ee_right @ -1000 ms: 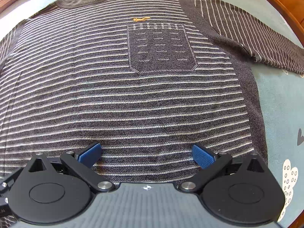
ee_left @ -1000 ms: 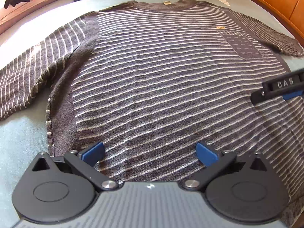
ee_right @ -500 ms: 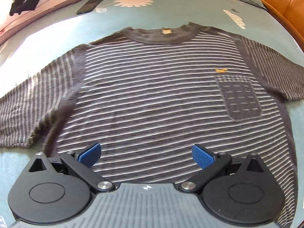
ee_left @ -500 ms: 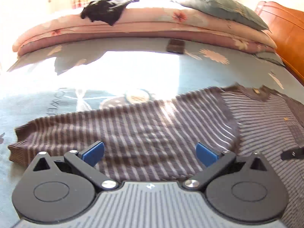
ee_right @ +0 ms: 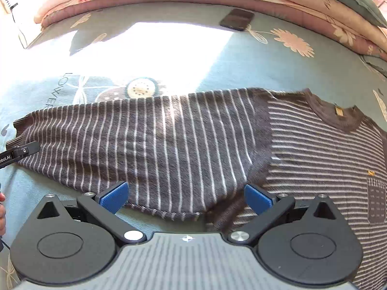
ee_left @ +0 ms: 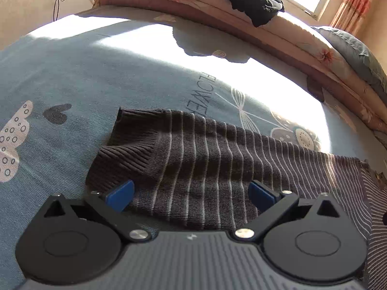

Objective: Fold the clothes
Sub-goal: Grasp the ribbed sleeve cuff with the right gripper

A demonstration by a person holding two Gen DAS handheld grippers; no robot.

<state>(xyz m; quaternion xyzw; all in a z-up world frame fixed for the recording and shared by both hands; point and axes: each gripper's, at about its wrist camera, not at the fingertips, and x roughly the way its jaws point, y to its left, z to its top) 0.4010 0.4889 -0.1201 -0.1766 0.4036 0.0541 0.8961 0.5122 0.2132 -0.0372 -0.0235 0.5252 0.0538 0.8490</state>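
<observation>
Fingers point(ee_left: 119, 194) of both grippers apart over striped sweater point(ee_right: 169, 140), ribbed cuff point(ee_left: 125, 149) left view only, phone point(ee_right: 237, 19) right view only.

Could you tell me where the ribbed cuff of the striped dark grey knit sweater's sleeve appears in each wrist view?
Left wrist view: the ribbed cuff lies left of centre, just beyond the open left gripper.
Right wrist view: the cuff sits at the far left edge.
Shared landmark: the white "FLOWER" lettering on the blue bedsheet, beyond the sleeve.

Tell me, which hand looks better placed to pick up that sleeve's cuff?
Probably the left gripper: its open fingers sit right by the ribbed cuff. The right gripper, also open, hovers farther up the sleeve.
</observation>
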